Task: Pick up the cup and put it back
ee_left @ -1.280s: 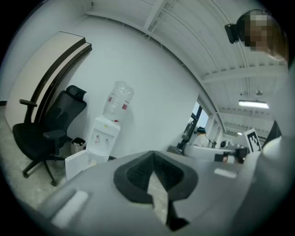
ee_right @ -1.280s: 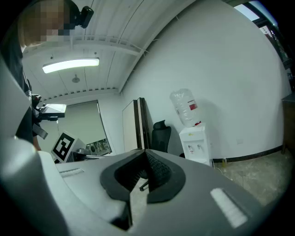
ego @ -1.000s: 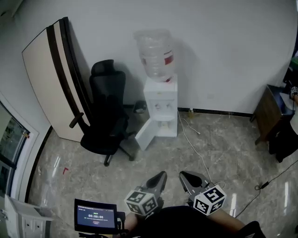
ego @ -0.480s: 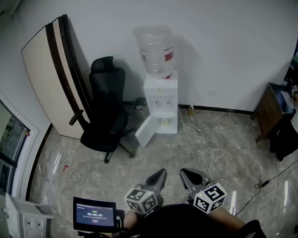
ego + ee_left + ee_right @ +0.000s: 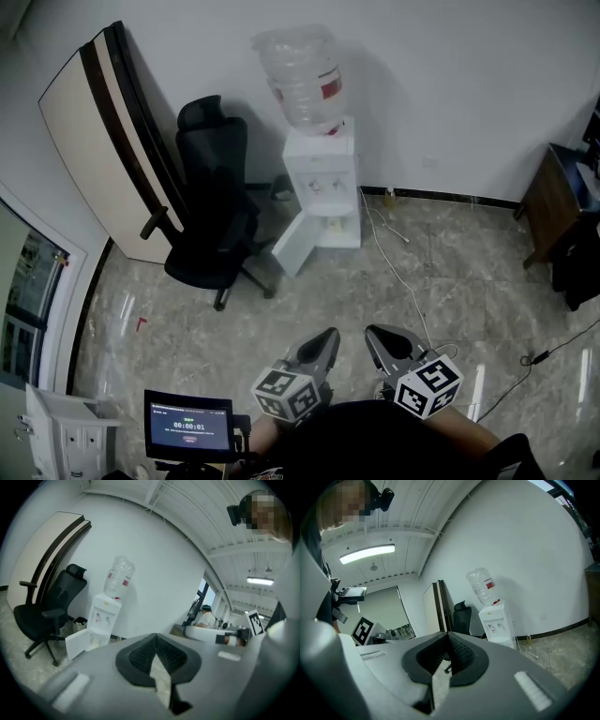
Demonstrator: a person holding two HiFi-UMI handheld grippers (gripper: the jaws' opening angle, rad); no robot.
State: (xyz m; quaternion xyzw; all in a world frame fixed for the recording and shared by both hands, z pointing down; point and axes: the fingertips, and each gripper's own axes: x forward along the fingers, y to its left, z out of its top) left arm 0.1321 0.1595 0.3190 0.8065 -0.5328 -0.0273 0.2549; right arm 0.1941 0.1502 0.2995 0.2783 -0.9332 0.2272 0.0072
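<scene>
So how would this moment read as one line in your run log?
left tool: shut, empty | right tool: shut, empty | water dispenser: ahead, lower door open | cup: not made out

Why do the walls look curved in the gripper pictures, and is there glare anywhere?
Left gripper view: the wide-angle lens bows the wall and ceiling and leaves black corners; the water dispenser stays fairly sharp. Right gripper view: same bowing, and the ceiling light glares white. Head view: pale reflections streak the glossy floor.
</scene>
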